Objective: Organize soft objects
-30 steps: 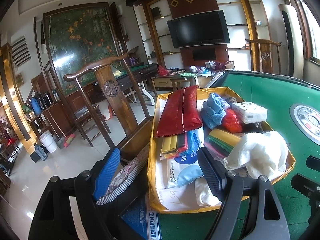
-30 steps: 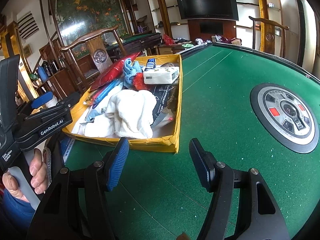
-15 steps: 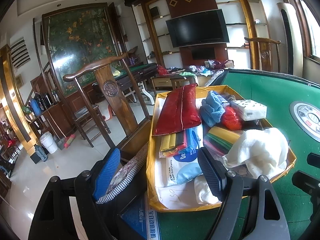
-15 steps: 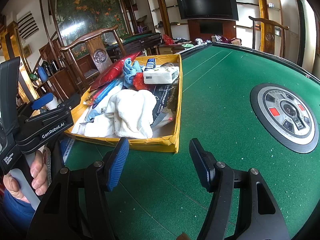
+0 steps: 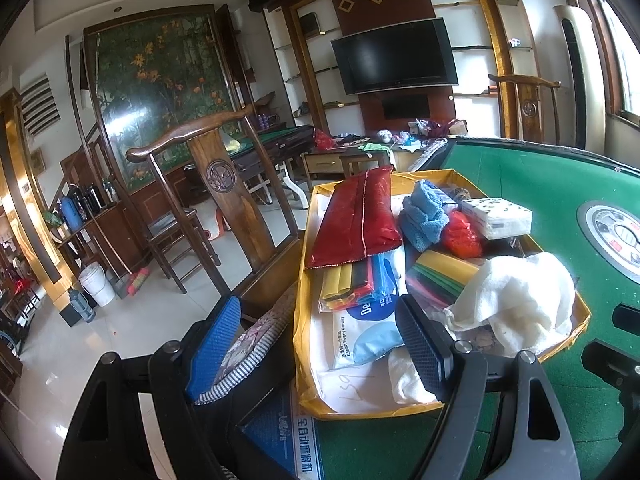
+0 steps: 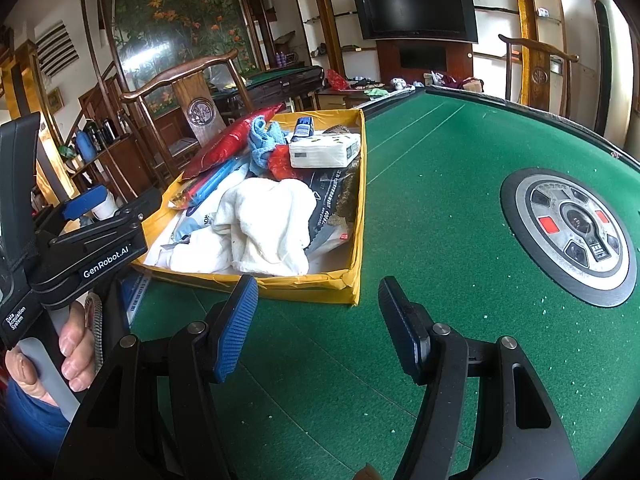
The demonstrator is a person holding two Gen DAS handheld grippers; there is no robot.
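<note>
Before me: green felt table [image 6: 432,200] with central control dial [image 6: 568,236]; beyond it, wooden chair [image 5: 216,168], wall television [image 5: 394,56], floral painted panel [image 5: 160,92].

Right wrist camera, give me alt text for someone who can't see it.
An open right gripper hovers empty above a green felt table, near a yellow tray heaped with a white towel, blue cloth, tissue pack and red pouch. The left gripper shows at left.

"GenRobot.AI" on left tongs [image 6: 100,256]
</note>
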